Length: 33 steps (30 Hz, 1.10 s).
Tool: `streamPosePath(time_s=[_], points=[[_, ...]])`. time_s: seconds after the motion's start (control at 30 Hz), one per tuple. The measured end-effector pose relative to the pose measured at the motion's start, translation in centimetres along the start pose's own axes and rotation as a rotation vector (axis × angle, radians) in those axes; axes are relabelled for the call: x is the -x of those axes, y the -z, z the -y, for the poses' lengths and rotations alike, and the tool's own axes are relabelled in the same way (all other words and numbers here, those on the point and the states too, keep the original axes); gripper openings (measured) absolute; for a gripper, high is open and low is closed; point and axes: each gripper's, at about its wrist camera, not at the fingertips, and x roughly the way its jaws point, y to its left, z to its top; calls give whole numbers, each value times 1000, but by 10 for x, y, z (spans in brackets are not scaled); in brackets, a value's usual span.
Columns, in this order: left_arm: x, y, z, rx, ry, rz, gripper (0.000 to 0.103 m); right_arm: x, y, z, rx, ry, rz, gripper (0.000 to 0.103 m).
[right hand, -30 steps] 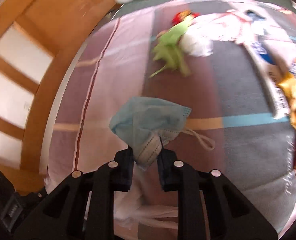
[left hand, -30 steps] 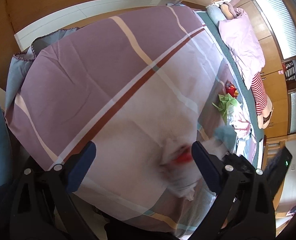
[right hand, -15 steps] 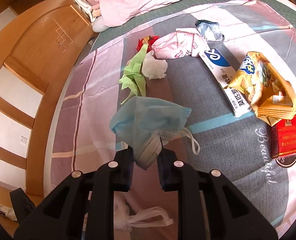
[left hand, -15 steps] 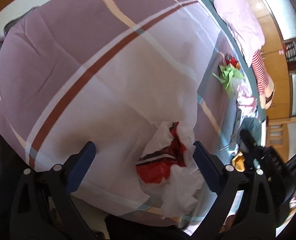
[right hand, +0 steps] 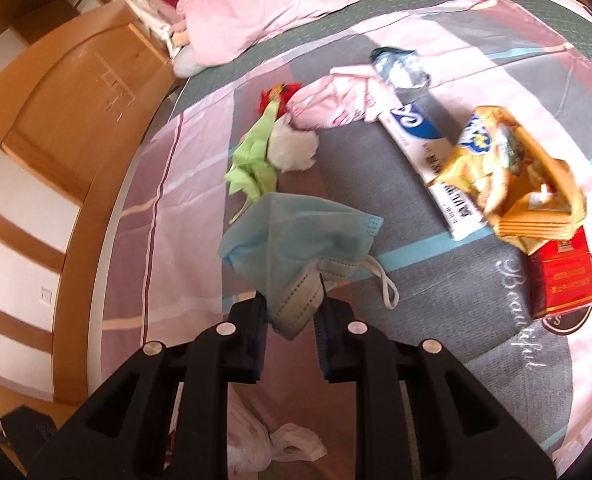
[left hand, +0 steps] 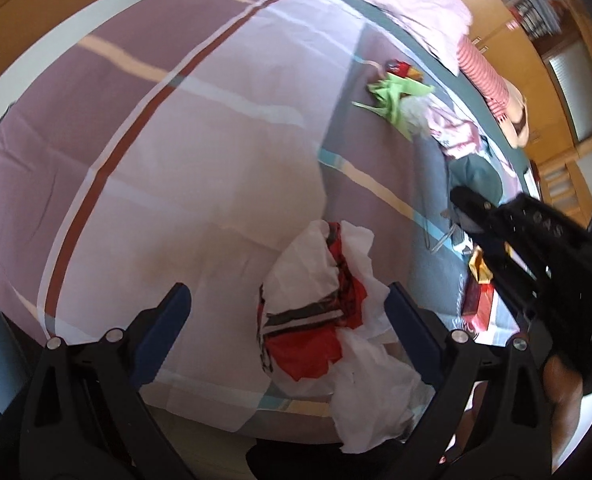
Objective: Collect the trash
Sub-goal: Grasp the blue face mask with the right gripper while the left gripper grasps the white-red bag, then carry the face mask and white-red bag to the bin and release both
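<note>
My right gripper (right hand: 290, 320) is shut on a blue face mask (right hand: 292, 236) and holds it above the bedspread; it also shows at the right of the left wrist view (left hand: 466, 200). My left gripper (left hand: 288, 312) is open, its blue-padded jaws standing either side of a white plastic bag (left hand: 336, 320) with red trash in it, at the bed's near edge. On the bed lie a green wrapper (right hand: 254, 164), a white tissue ball (right hand: 294, 148), a pink wrapper (right hand: 336, 104), a toothpaste box (right hand: 428, 148), a yellow snack bag (right hand: 516, 176) and a red cigarette pack (right hand: 562, 276).
A pink pillow (right hand: 264, 12) and a striped doll (left hand: 482, 68) lie at the head of the bed. A wooden headboard (right hand: 76, 120) runs along the left of the right wrist view. The bag's handles (right hand: 280, 444) lie below my right gripper.
My left gripper has moved closer to the white bag, which now lies between its jaws. My right gripper has carried the mask forward over the bed, still shut on it.
</note>
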Motion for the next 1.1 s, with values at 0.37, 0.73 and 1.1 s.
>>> streamPosePath(time_s=[0.37, 0.73, 1.1], points=[[-23, 29, 36, -219, -62, -39, 39, 0, -1, 5, -29, 2, -4, 21], [34, -14, -3, -77, 227, 135, 29, 13, -2, 2, 12, -1, 56, 21], [76, 7, 20, -253, 393, 260, 29, 142, 35, 30, 130, -118, 231, 21]])
